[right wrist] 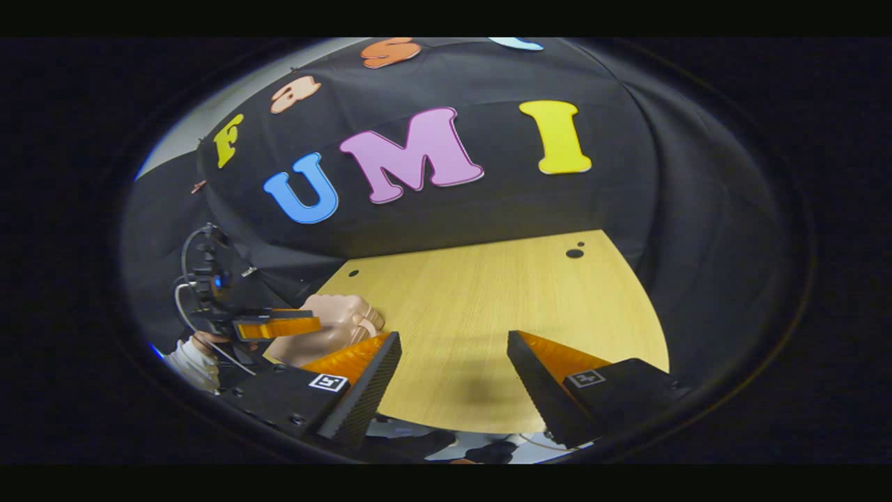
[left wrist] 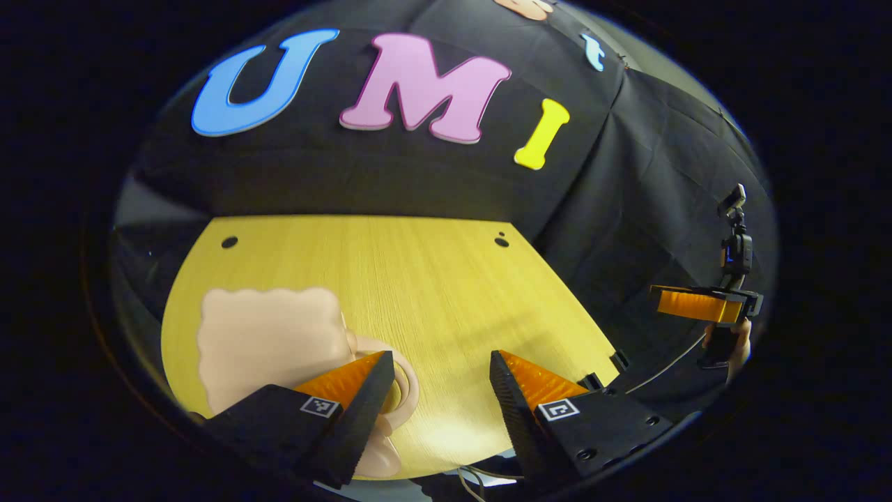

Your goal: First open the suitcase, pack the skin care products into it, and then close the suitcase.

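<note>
On the left part of the wooden surface (left wrist: 418,279) lies the pale pink suitcase (left wrist: 268,345), closed, with its handle toward the near edge. The left tool (left wrist: 439,390) hovers just beside it, fingers spread apart and empty. The right tool (right wrist: 453,380) hangs over bare wood, also wide open.
</note>
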A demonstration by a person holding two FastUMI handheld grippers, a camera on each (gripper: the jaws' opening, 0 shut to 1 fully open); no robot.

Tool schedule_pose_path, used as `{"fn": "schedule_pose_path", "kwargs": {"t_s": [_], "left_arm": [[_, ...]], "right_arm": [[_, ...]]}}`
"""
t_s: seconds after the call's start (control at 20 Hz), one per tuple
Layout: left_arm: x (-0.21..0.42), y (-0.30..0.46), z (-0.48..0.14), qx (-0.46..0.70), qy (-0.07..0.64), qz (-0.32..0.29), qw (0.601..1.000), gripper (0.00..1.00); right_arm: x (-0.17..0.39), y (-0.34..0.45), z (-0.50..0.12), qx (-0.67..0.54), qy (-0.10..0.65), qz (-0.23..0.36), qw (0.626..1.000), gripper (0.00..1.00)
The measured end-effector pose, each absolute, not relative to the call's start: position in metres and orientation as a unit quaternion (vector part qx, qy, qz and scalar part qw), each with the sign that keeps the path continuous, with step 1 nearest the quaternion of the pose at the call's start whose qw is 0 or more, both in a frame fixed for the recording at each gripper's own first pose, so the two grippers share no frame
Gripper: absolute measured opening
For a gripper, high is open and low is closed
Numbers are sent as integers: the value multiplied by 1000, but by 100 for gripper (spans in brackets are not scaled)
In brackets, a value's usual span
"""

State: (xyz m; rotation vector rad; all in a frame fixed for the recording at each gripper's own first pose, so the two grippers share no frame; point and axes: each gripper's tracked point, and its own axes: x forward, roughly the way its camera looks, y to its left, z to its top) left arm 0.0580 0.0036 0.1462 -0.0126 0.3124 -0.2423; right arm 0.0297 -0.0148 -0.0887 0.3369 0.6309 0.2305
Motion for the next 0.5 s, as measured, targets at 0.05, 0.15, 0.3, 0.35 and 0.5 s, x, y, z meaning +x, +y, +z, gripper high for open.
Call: {"fn": "schedule_pose_path", "kwargs": {"t_s": [0.05, 0.15, 0.3, 0.35, 0.5], "left_arm": [[51, -1, 170, 4, 118, -113, 987, 89], [34, -4, 213, 22, 52, -83, 995, 90], [9, 2, 276, 52, -48, -19, 997, 92], [-1, 3, 296, 61, -82, 3, 995, 94], [-26, 5, 345, 75, -166, 59, 982, 95]], "right_arm": [[37, -18, -76, 150, 288, 114, 939, 98], [52, -27, -44, 116, 239, 109, 958, 98], [66, -40, 9, 85, 165, 93, 978, 97], [71, -47, 29, 74, 138, 81, 984, 97], [77, -71, 80, 47, 62, 34, 996, 97]]}}
